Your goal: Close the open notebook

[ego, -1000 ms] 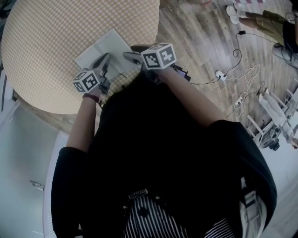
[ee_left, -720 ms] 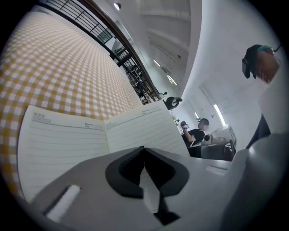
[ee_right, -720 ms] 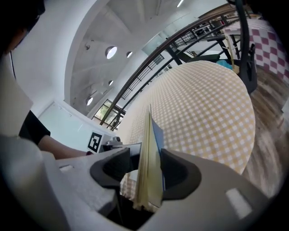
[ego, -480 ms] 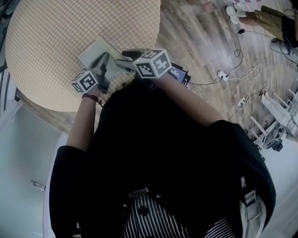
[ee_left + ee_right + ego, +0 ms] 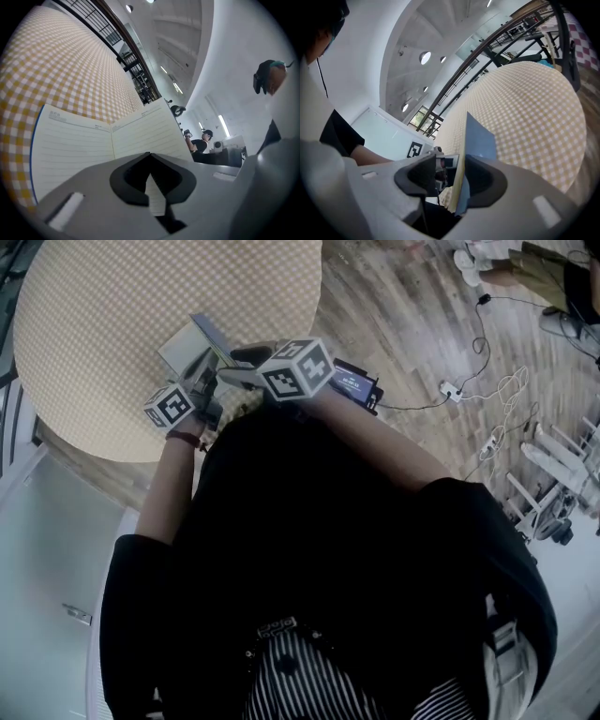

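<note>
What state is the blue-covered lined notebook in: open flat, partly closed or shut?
Partly closed: its left page lies flat on the checked tablecloth; its blue cover stands raised.

1. The left grey two-jaw gripper [image 5: 201,379] points away from the person and slightly downward, its jaw tips drawn together.
2. The right grey two-jaw gripper [image 5: 236,369] is just right of it. Its jaws are wide and closing, with the blue notebook cover [image 5: 480,136] upright between them, against one jaw.
3. The bare left forearm [image 5: 167,486] and right forearm [image 5: 389,442] reach forward from black sleeves [image 5: 141,568].
</note>
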The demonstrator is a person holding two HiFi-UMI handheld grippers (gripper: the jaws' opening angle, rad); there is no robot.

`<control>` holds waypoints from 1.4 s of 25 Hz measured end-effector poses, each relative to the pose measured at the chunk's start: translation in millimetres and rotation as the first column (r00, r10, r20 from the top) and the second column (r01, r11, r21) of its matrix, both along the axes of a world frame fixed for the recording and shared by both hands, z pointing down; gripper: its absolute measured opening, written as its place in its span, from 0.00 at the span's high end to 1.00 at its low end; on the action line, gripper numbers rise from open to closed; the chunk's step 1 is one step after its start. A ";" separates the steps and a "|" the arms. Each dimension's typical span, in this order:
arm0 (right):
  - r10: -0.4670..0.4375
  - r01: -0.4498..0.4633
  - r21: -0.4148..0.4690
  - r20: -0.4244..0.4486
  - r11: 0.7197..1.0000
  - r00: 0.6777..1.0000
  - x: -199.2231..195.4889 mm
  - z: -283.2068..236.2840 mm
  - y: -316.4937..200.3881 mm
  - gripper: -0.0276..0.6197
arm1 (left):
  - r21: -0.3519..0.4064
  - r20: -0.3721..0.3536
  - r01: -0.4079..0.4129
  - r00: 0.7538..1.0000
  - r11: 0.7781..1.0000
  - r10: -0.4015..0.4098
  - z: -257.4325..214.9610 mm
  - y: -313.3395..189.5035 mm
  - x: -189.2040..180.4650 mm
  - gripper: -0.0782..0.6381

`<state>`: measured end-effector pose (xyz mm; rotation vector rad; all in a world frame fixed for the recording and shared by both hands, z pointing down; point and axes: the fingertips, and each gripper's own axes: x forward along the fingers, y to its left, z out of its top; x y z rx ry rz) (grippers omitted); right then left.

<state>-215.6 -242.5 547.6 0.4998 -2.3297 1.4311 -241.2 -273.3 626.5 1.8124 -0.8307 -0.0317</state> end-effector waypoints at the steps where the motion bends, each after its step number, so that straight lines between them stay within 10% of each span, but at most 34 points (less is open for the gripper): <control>1: -0.012 0.012 -0.001 0.010 1.000 1.000 -5.1 -2.3 4.9 0.65 | 0.006 -0.008 -0.011 1.000 1.000 0.011 -3.8 6.6 0.0 0.89; 22: -0.242 0.251 0.054 -0.141 0.966 0.960 -49.3 4.4 65.2 0.70 | -0.038 -0.160 0.257 0.952 0.966 -0.260 -15.0 60.6 -72.0 0.89; 35: -0.297 0.350 0.211 -0.245 0.913 0.923 -83.2 -34.9 69.1 0.95 | -0.071 0.070 0.298 0.953 0.952 -0.293 -28.1 118.6 -137.5 0.89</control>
